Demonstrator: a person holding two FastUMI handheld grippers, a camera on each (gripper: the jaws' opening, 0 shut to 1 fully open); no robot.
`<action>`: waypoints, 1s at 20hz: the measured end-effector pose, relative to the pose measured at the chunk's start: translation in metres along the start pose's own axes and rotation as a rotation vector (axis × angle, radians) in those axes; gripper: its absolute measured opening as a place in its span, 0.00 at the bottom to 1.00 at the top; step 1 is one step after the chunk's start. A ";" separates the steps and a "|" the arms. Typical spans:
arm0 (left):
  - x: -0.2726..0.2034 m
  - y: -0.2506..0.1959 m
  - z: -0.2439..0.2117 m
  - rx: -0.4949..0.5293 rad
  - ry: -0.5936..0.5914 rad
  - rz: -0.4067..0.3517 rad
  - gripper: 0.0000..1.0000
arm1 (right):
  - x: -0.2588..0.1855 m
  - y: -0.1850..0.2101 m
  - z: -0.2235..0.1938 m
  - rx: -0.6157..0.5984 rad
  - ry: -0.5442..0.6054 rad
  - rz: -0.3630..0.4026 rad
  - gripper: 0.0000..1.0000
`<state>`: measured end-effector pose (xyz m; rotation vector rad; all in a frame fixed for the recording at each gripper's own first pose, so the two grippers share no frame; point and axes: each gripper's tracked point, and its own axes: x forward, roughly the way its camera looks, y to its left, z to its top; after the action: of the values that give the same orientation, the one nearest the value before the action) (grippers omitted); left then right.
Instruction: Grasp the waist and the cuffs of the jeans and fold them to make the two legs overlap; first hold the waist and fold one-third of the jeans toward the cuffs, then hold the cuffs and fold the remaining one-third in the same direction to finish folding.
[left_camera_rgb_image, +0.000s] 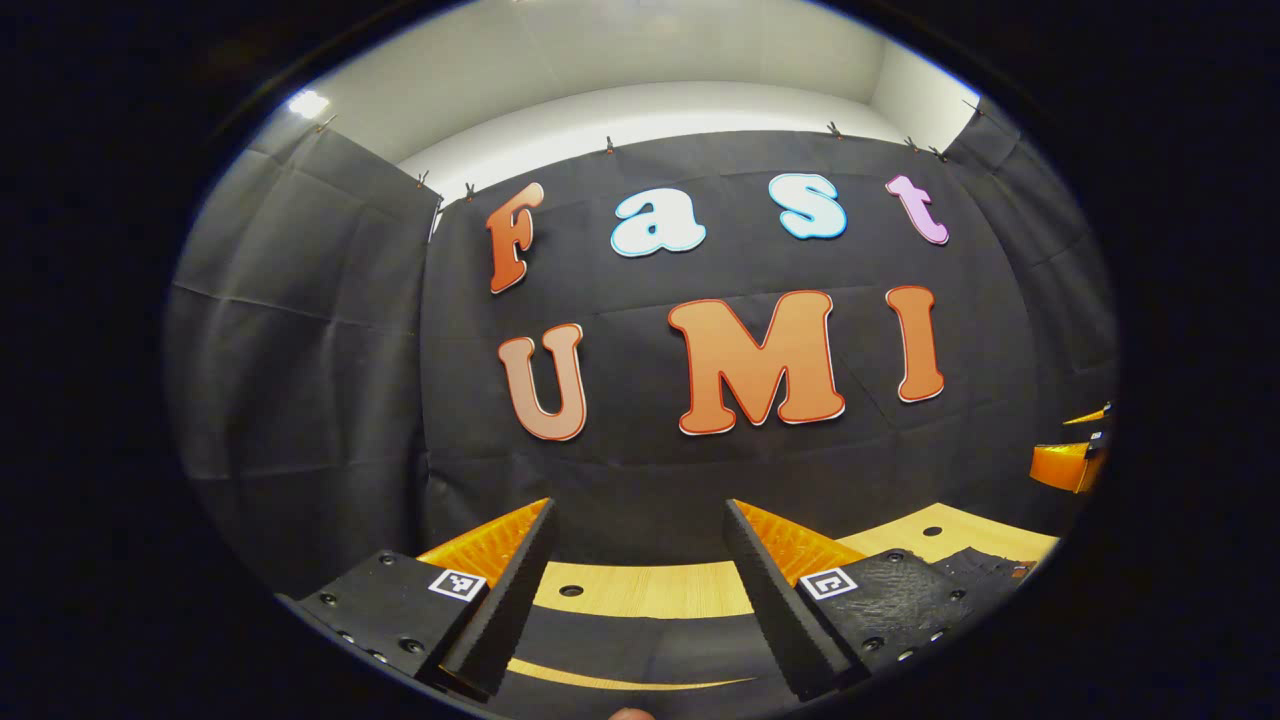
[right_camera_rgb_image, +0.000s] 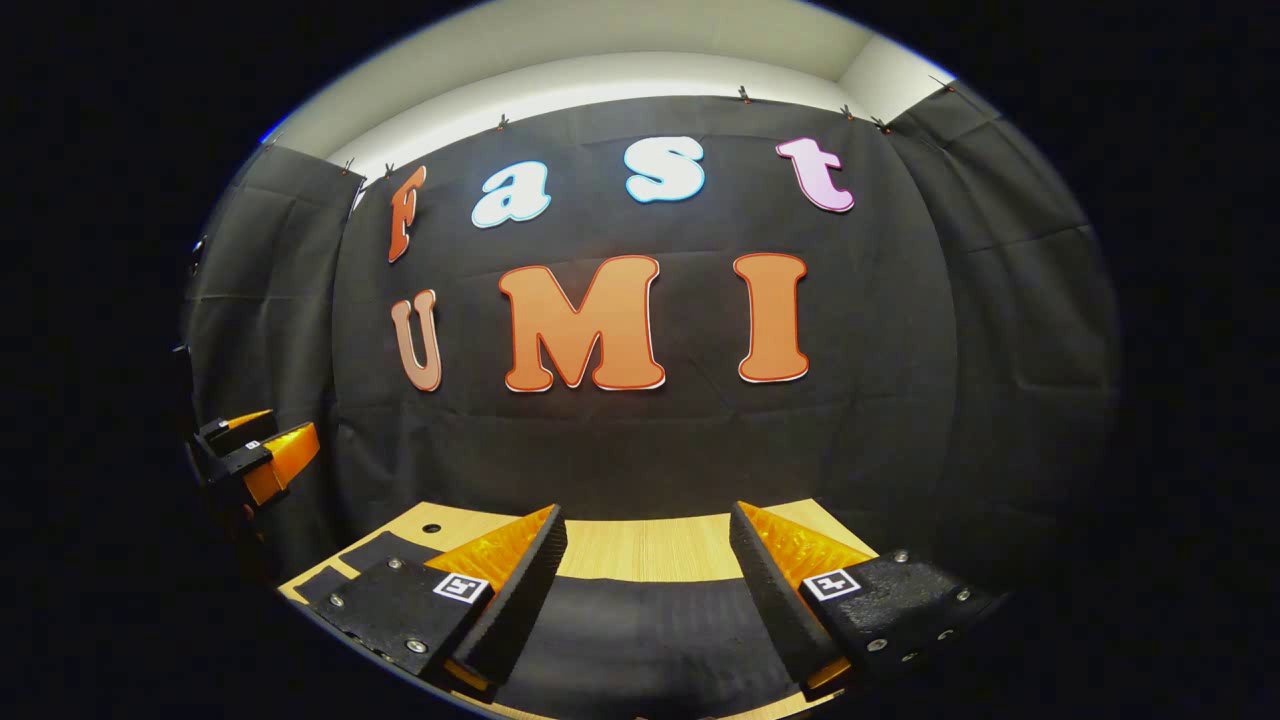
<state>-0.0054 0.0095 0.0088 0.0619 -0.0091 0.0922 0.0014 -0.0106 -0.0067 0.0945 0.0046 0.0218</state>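
Dark jeans (left_camera_rgb_image: 640, 655) lie flat on the wooden table (left_camera_rgb_image: 650, 590), below and ahead of my left gripper (left_camera_rgb_image: 638, 520), which is open and holds nothing. In the right gripper view the same dark jeans (right_camera_rgb_image: 640, 630) spread across the table (right_camera_rgb_image: 650, 545) under my right gripper (right_camera_rgb_image: 648, 515). It is open too, with an empty gap between its fingers. Both grippers hover above the cloth and point at the back wall. Each sees the other off to the side: the right gripper (left_camera_rgb_image: 1072, 460) at the far right, the left gripper (right_camera_rgb_image: 255, 450) at the far left.
Black cloth walls close the booth at the back and on both sides, close behind the table's far edge. The tabletop has small round holes (left_camera_rgb_image: 571, 591). A strip of bare wood shows between the jeans and the back wall.
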 end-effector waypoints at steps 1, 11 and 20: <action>-0.002 -0.001 0.001 0.000 -0.001 0.001 0.99 | 0.002 -0.002 -0.001 0.004 0.003 -0.003 0.99; -0.006 0.051 -0.019 -0.012 0.054 0.141 0.99 | 0.005 -0.053 -0.020 -0.014 0.066 -0.081 1.00; -0.010 0.130 -0.080 -0.101 0.248 0.316 0.99 | 0.005 -0.134 -0.102 0.068 0.354 -0.240 0.98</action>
<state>-0.0272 0.1425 -0.0628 -0.0531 0.2246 0.4145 0.0091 -0.1340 -0.1209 0.1567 0.3703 -0.2019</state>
